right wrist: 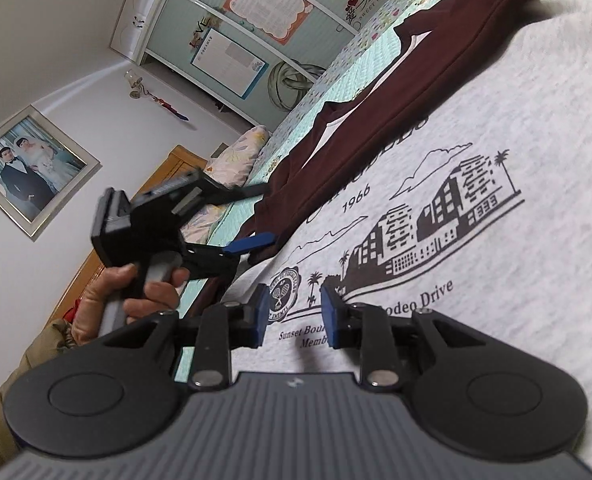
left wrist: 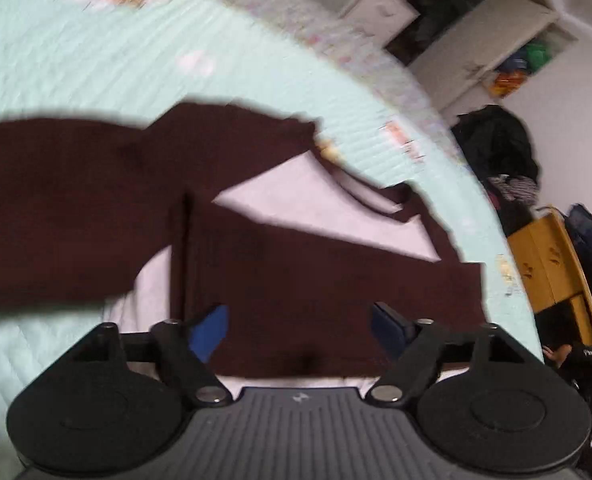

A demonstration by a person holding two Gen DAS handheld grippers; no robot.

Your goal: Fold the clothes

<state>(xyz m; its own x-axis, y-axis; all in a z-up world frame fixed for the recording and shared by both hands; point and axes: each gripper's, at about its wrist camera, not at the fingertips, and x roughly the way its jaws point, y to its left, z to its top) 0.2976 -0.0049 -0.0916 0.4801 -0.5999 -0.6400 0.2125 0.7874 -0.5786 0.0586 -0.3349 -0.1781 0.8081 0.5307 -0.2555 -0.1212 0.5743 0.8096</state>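
This is a bedroom in a home. A bed with a mint green quilted cover (left wrist: 96, 52) fills most of the view, a floral pillow (right wrist: 238, 152) lies at its end, and a framed wedding photo (right wrist: 32, 168) hangs on the white wall. A wardrobe with decorated sliding doors (right wrist: 256, 20), a wooden cabinet (left wrist: 548, 264) and open white shelves (left wrist: 492, 40) holding clothes stand around the bed.

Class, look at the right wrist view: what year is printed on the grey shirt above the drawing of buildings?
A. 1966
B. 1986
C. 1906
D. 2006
A: on the grey shirt, the figures "1966" stand just above the black drawing of buildings.
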